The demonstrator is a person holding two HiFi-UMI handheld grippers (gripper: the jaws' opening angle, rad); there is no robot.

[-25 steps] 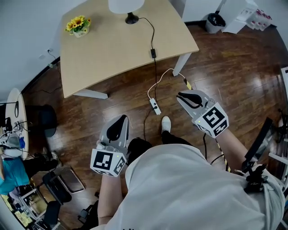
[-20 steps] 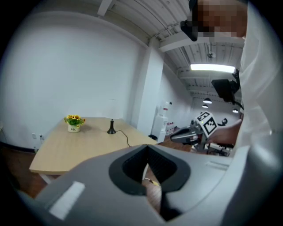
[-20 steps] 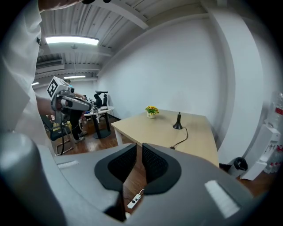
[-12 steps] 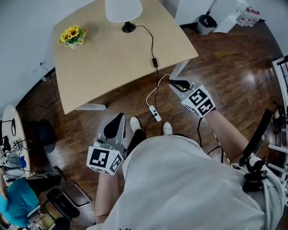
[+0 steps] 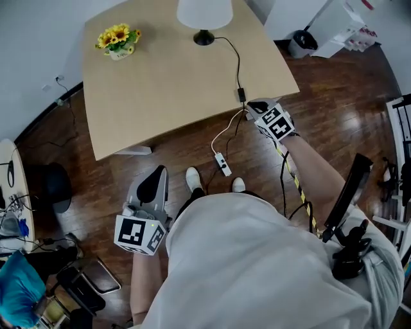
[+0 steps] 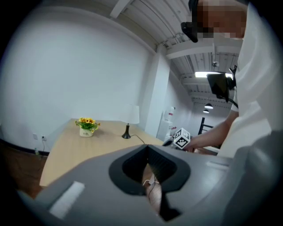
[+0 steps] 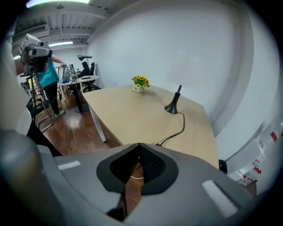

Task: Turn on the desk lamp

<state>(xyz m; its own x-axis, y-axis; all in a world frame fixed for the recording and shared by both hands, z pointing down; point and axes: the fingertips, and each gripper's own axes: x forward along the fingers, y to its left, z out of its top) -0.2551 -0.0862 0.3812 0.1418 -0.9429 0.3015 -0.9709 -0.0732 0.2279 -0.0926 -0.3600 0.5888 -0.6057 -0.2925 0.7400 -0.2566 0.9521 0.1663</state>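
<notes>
Pale wood forms the desk [image 5: 160, 83], and the desk lamp [image 5: 204, 13] stands at its far edge; its shade shows no glow that we can confirm. Its black cord [image 5: 230, 48] runs toward the near corner through an inline switch [image 5: 241, 95] lying on the desktop, then drops to a power strip [image 5: 222, 164] on the floor. We hold the right gripper [image 5: 255, 106] just beside that switch, jaws together and gripping nothing; no contact with the switch is visible. The left gripper [image 5: 158, 172] hangs low at our side, well apart from the desk, jaws likewise together and empty. We judge the approach nearly complete, with the switch not yet pressed.
</notes>
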